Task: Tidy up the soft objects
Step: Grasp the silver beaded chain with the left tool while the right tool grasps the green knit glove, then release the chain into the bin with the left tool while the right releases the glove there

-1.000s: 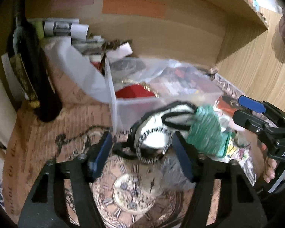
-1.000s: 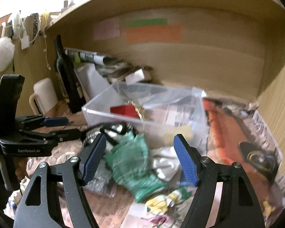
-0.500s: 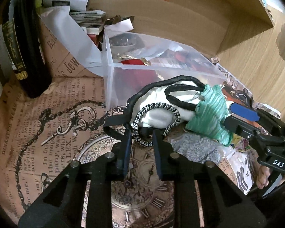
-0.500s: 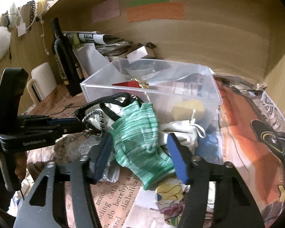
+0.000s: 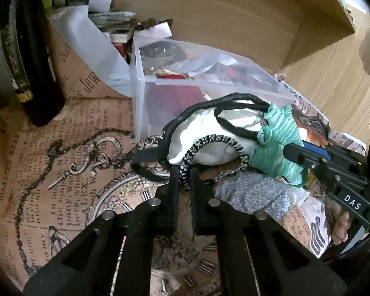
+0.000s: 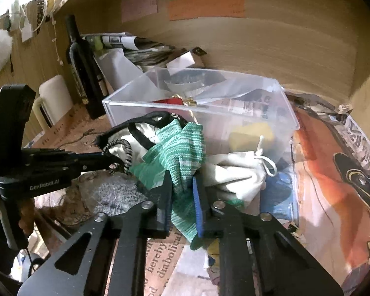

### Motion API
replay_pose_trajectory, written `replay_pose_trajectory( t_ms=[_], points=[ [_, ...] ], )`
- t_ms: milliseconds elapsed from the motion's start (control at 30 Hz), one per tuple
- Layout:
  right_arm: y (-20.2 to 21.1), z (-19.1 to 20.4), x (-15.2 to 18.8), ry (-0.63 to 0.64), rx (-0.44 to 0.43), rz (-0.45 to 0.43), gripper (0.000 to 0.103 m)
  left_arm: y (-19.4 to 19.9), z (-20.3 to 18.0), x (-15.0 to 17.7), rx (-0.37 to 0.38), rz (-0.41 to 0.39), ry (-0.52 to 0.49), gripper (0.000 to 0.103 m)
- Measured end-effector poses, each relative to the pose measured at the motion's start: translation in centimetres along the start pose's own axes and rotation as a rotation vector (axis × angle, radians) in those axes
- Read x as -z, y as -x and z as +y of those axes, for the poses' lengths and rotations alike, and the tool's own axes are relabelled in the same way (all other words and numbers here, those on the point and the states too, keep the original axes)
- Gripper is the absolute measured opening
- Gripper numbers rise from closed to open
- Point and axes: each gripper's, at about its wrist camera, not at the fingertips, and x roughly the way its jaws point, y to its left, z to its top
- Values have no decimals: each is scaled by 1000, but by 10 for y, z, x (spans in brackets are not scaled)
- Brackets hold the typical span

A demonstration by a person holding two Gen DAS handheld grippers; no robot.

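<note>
My left gripper (image 5: 184, 175) is shut on a black-and-white braided hair tie (image 5: 211, 138) that loops over a white cloth (image 5: 204, 133) with black cords (image 5: 224, 98). My right gripper (image 6: 182, 180) is shut on a green knit cloth (image 6: 175, 148), which also shows in the left wrist view (image 5: 276, 138). Both sit in a pile in front of a clear plastic box (image 6: 234, 98). A grey knit piece (image 5: 254, 192) lies under the pile. A white drawstring pouch (image 6: 234, 172) lies right of the green cloth.
A dark wine bottle (image 5: 17, 49) stands at the back left. Rolled papers and boxes (image 6: 125, 42) are stacked behind the clear box (image 5: 145, 98). The box holds a red item (image 5: 175, 76) and a yellow item (image 6: 251, 133). Printed paper (image 5: 61, 160) covers the shelf floor.
Both grippers moved in on the pile and closed: the left on the braided hair tie, the right on the green cloth.
</note>
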Motion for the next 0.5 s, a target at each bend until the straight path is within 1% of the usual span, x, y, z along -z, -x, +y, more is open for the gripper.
replay_pose_trajectory(
  t_ms=[333, 500],
  points=[
    [32, -1, -14, 7, 19, -98, 12, 30, -4, -12, -16, -102, -15, 6],
    [51, -7, -28, 3, 41, -190, 12, 47, -7, -25, -17, -165, -27, 6]
  ],
)
